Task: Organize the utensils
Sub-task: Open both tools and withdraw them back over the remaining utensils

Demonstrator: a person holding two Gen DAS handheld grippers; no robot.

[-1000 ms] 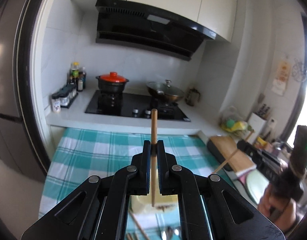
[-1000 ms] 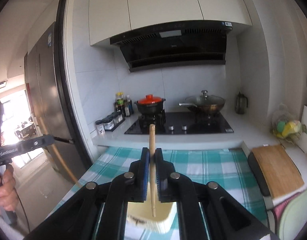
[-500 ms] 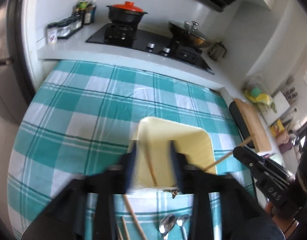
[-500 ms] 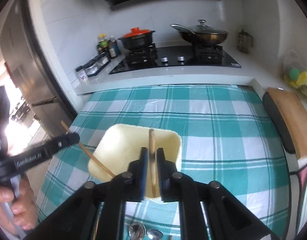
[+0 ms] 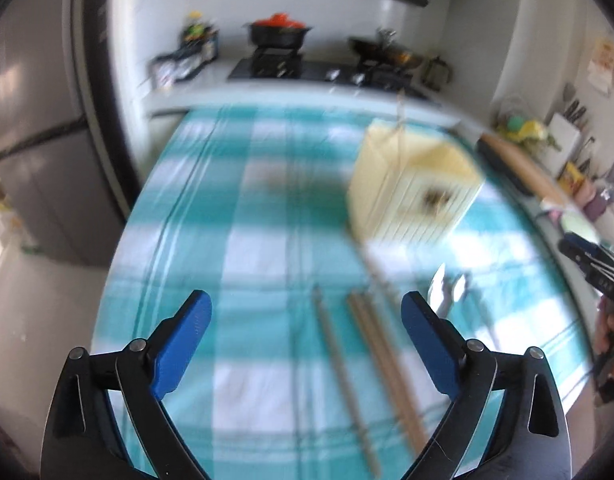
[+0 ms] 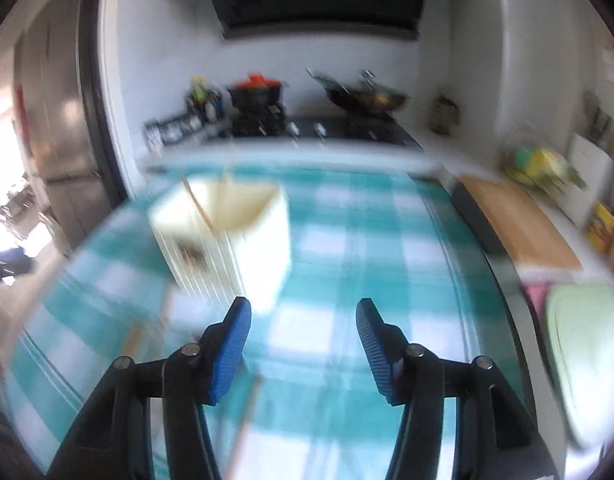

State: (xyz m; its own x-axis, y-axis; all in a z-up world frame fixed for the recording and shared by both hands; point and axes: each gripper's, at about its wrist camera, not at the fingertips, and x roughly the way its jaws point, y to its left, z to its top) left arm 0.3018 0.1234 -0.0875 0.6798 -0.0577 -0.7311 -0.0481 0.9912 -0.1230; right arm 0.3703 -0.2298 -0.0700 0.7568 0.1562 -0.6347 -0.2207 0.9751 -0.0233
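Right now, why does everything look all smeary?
Left wrist view: motion blur smears the yellow holder and chopsticks; the left gripper stays sharp. Right wrist view: the checked cloth streaks, window glare at left; the right gripper is crisp.

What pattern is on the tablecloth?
Teal and white checks on the tablecloth, clearest in the left wrist view.
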